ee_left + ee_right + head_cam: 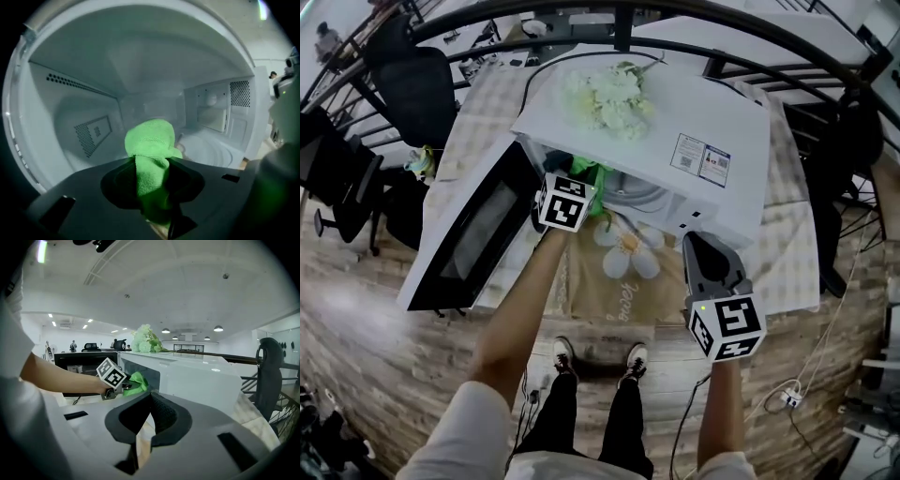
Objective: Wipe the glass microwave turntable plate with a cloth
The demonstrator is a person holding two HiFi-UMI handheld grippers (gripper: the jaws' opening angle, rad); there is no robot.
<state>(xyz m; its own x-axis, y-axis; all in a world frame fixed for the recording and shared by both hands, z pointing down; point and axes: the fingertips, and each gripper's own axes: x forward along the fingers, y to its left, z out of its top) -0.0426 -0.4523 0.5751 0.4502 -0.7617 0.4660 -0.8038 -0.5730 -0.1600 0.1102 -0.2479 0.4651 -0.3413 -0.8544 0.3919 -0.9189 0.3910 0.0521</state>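
Note:
My left gripper (152, 174) reaches into the open white microwave (675, 131) and is shut on a bright green cloth (151, 143). The cloth bunches out beyond the jaws, just above the cavity floor. The glass turntable plate (216, 149) shows as faint rings on the floor, right of the cloth. From the head view, the left gripper (579, 190) sits at the oven's mouth with the cloth (598, 178) poking out. My right gripper (701, 246) hangs outside, in front of the microwave's right part, jaws shut on nothing; its tips (150, 394) point at the oven's front.
The microwave door (469, 234) swings wide open to the left. A white flower bunch (609, 98) lies on the oven's top. A cloth with a daisy print (628, 248) covers the table in front. Office chairs (417, 89) and a railing stand behind.

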